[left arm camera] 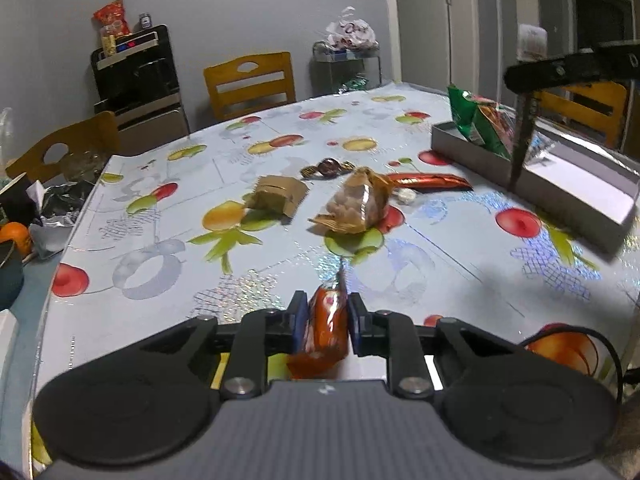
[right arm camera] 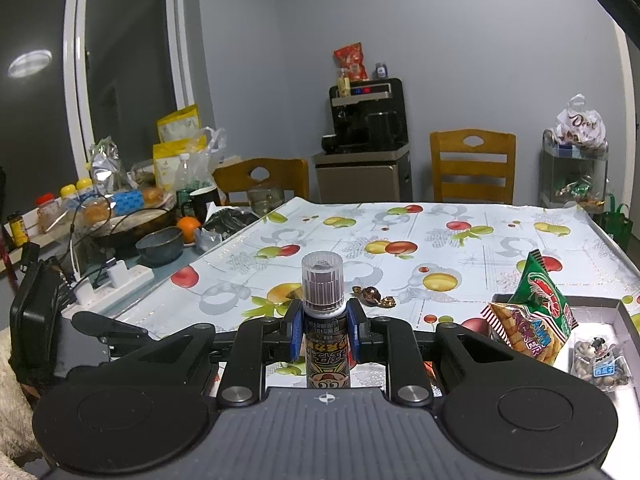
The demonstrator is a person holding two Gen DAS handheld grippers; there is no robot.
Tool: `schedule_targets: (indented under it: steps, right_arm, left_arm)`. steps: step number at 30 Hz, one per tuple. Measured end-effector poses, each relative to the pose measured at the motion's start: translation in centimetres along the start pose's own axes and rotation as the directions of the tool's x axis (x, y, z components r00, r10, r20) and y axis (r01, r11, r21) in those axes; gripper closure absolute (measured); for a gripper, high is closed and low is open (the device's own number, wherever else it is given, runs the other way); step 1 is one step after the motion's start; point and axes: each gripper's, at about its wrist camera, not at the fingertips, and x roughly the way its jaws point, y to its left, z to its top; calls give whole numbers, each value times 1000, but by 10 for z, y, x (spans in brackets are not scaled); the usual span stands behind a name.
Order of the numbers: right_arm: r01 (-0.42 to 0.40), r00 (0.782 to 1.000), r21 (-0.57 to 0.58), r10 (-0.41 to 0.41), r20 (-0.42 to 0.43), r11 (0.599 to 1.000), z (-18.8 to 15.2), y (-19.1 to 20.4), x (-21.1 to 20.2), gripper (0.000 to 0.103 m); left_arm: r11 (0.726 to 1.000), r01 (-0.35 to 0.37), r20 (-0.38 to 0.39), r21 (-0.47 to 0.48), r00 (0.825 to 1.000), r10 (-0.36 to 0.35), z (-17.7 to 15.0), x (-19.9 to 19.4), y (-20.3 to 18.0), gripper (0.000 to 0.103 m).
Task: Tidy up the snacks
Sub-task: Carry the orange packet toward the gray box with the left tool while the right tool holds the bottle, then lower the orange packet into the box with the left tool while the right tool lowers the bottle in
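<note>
Both grippers are loaded, so the step in hand looks like carrying snacks to the grey box (left arm camera: 532,168) at the table's right. The left gripper (left arm camera: 325,322) is clamped on an orange-wrapped candy (left arm camera: 323,330) above the near table edge; the right gripper (right arm camera: 323,330) is pinched on an upright dark tube with a clear cap (right arm camera: 322,280), near the box (right arm camera: 624,316) holding the green cracker bag (right arm camera: 540,292). Next, I judge, each must be brought over the box's free white floor and let go.
</note>
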Motion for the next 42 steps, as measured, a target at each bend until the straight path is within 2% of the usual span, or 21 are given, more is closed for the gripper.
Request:
schedule_targets:
  steps: [6, 14, 24, 34, 42]
  right_arm:
    - [3, 1000, 5, -3, 7, 1000, 1, -1, -4, 79]
    - [14, 1000, 13, -14, 23, 1000, 2, -6, -13, 79]
    - [51, 997, 33, -53, 61, 998, 4, -22, -32, 79]
    - [140, 984, 100, -150, 98, 985, -4, -66, -66, 79]
    - [212, 969, 175, -230, 90, 961, -20, -109, -86, 79]
  left_arm:
    - [1000, -8, 23, -3, 1000, 8, 8, -6, 0, 89]
    - [1000, 16, 69, -22, 998, -14, 20, -15, -4, 89]
    - [996, 90, 144, 24, 985, -93, 57, -23, -27, 89]
    - [971, 202, 192, 127, 956, -224, 104, -11, -83, 89]
    - [930, 312, 186, 196, 919, -347, 138, 11, -144, 89]
